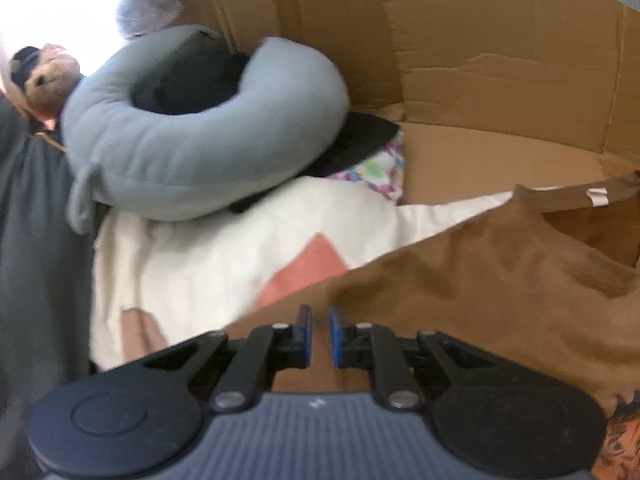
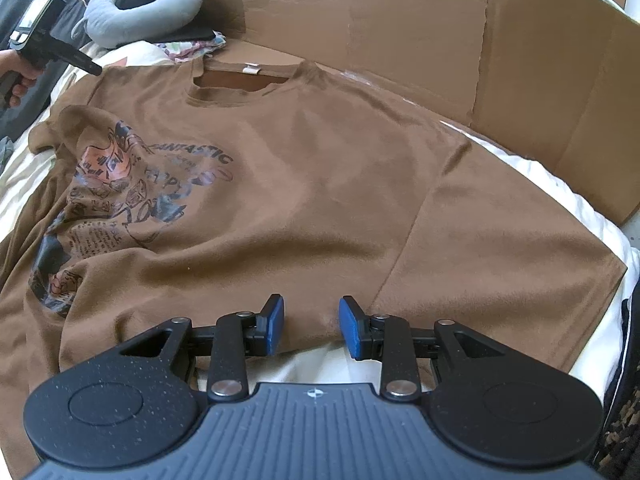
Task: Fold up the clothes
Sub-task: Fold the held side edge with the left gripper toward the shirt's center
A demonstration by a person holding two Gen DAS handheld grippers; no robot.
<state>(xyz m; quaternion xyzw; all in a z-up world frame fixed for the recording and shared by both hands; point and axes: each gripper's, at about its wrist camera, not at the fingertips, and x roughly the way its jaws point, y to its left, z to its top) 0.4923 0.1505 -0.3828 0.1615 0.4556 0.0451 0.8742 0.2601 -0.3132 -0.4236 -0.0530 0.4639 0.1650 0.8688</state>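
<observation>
Two wrist fisheyes, each angled steeply down, close over the shared brown T-shirt.

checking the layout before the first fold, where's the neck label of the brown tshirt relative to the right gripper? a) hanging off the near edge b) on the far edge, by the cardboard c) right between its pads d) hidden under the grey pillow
b: in the right wrist view the white neck label sits on the collar of the brown t-shirt at the far edge, next to the cardboard, well away from the right gripper.
</observation>
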